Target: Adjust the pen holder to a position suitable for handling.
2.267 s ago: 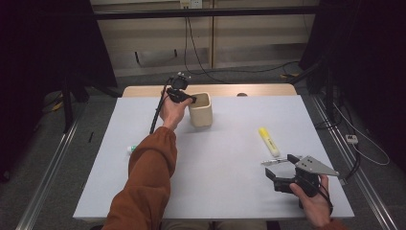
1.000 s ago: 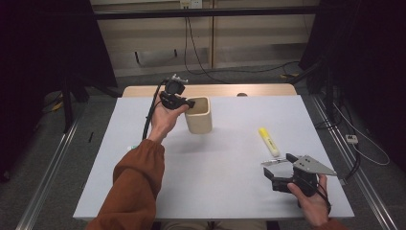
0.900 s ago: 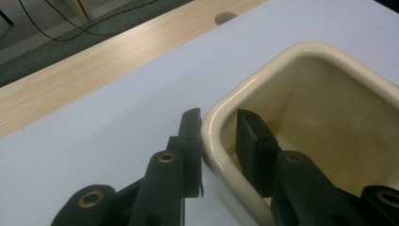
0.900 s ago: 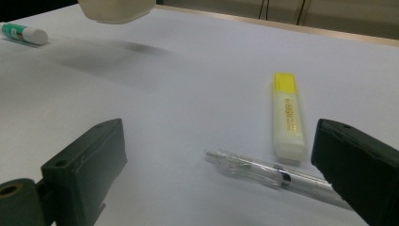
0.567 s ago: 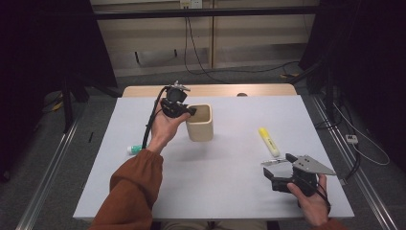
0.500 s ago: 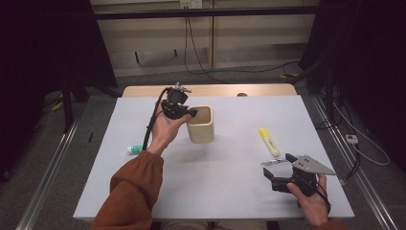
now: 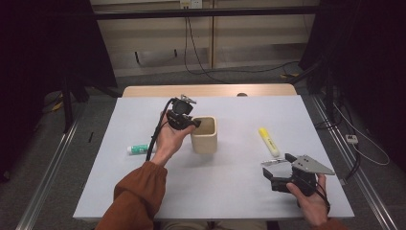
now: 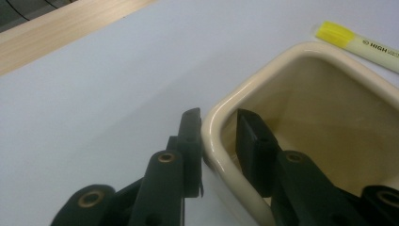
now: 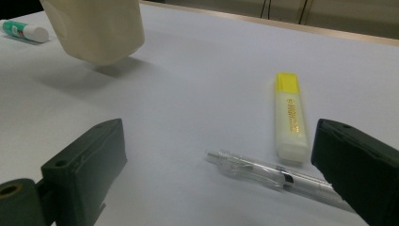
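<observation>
In the left gripper view, the rim of the cream cup is seen pinched between the jaws of the left tool, one jaw outside the wall and one inside, a detail that is hidden by the hand in the high view. In the right gripper view, a clear pen is shown just beside the yellow highlighter; in the high view it can barely be made out, perhaps as a faint streak near the right tool, whose jaws are held wide with nothing between them. Compared with the earlier frames, the cup has been carried nearer and rightward over the counter, and the green-capped glue stick has been uncovered by the sleeve. From its shadow in the right gripper view, the cup appears to be lifted slightly.
</observation>
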